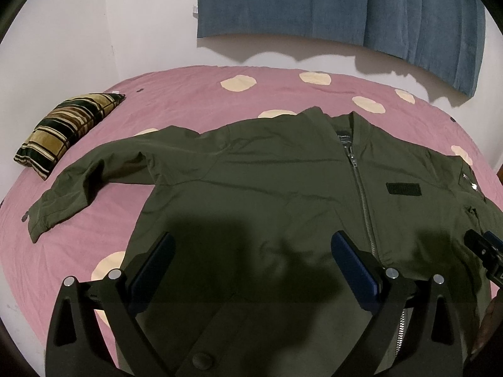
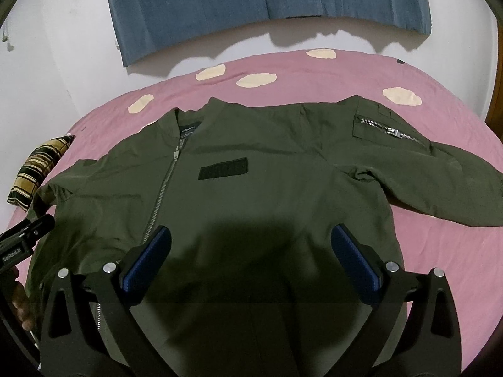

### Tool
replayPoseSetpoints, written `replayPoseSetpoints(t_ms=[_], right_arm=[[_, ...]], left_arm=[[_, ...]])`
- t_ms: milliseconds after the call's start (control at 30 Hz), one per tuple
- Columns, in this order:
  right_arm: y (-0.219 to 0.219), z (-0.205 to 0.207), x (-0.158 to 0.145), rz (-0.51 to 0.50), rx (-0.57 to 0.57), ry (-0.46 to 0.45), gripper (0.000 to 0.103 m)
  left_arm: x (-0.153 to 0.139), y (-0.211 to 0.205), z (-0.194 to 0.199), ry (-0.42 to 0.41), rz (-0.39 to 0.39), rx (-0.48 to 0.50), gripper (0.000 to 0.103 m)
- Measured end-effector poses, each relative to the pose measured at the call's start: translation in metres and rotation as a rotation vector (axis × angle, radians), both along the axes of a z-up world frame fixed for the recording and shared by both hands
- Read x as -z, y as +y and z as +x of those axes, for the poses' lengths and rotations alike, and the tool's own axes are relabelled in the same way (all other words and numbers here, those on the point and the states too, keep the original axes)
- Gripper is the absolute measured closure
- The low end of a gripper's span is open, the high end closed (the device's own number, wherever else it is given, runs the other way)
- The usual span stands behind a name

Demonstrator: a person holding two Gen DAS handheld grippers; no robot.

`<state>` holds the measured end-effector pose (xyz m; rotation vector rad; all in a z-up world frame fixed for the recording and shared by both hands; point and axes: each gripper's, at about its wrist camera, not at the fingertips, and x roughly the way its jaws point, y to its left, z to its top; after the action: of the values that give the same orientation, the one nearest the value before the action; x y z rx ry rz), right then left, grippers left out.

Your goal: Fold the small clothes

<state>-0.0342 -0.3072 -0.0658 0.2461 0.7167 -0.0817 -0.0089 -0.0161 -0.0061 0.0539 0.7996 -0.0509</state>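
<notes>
An olive green zip-up jacket (image 1: 251, 182) lies flat and face up on the pink bed, collar toward the wall, both sleeves spread out; it also shows in the right wrist view (image 2: 267, 172). My left gripper (image 1: 253, 245) is open and empty, hovering above the jacket's lower left half. My right gripper (image 2: 251, 238) is open and empty above the lower right half. The right gripper's tip shows at the right edge of the left wrist view (image 1: 484, 251); the left gripper shows at the left edge of the right wrist view (image 2: 28, 235).
The pink bedsheet (image 1: 188, 100) with cream spots covers the bed. A striped black and gold pillow (image 1: 66, 128) lies at the far left. A blue curtain (image 1: 339, 9) hangs on the white wall behind the bed.
</notes>
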Motion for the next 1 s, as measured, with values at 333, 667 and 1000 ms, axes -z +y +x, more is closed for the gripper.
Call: replayPoseSetpoints(t_ms=[333,667,1000], right_arm=[[-0.001,0.001,0.000,0.002,0.000,0.001,0.002],[-0.027,-0.006,-0.005,0.069,0.039,-0.035,0.002],[-0.231,-0.076,0.005,0.419,0.427,-0.116,0.002]], left_arm=[[0.001,0.000,0.000,0.005,-0.004,0.000,0.004],[0.004,-0.002,0.001,0.014,-0.030,0.018,0.004],[0.000,0.002,0.003,0.010,-0.050,0.002,0.004]])
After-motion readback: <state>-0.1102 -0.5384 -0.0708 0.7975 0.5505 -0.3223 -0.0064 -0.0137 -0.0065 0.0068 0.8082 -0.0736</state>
